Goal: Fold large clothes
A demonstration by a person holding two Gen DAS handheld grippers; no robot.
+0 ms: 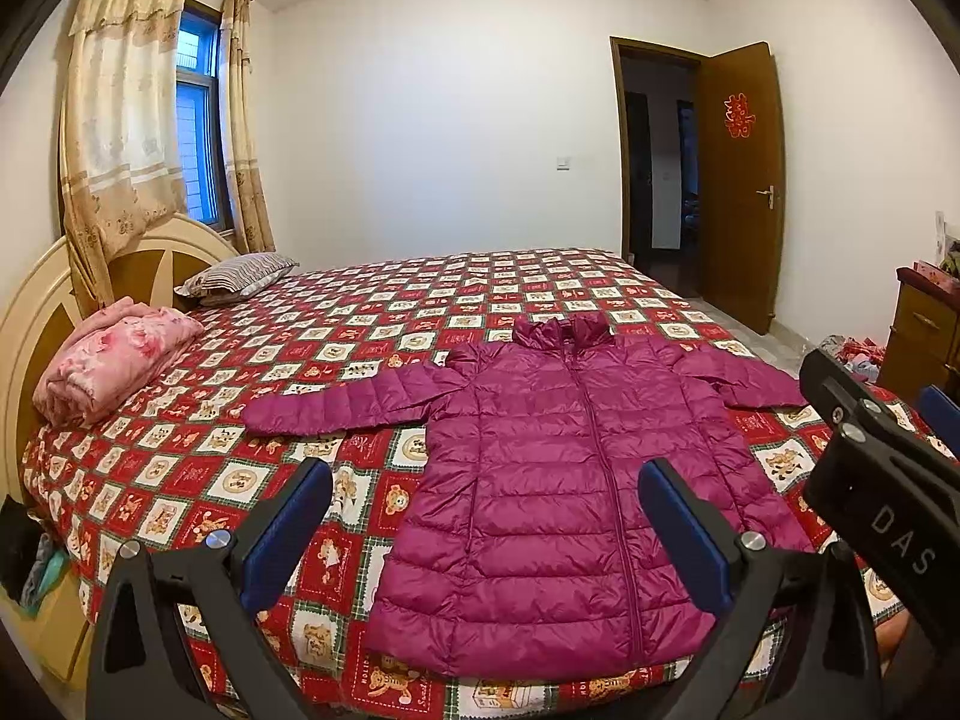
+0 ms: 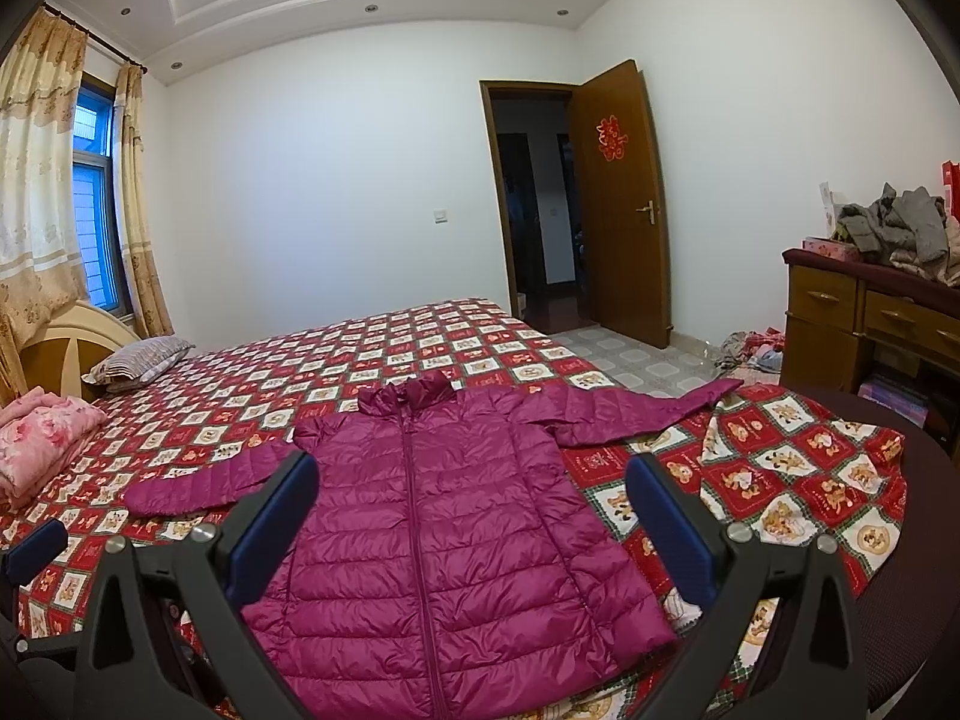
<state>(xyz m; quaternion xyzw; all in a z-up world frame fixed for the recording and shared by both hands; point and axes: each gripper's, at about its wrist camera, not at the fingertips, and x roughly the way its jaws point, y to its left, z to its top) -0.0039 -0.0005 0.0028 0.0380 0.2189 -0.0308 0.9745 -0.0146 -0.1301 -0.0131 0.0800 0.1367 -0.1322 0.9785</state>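
Observation:
A magenta quilted puffer jacket (image 1: 558,492) lies flat and zipped, front up, on the red checked bedspread (image 1: 372,312), collar away from me and both sleeves spread out sideways. It also shows in the right wrist view (image 2: 432,516). My left gripper (image 1: 486,534) is open and empty, held above the jacket's lower left part. My right gripper (image 2: 474,528) is open and empty above the jacket's lower middle. The right gripper's body (image 1: 882,480) shows at the right of the left wrist view.
A folded pink blanket (image 1: 114,360) and a striped pillow (image 1: 240,276) lie by the headboard at left. A wooden dresser (image 2: 870,324) piled with clothes stands at right. Clothes lie on the tiled floor (image 2: 756,351). An open door (image 2: 624,210) is at the back.

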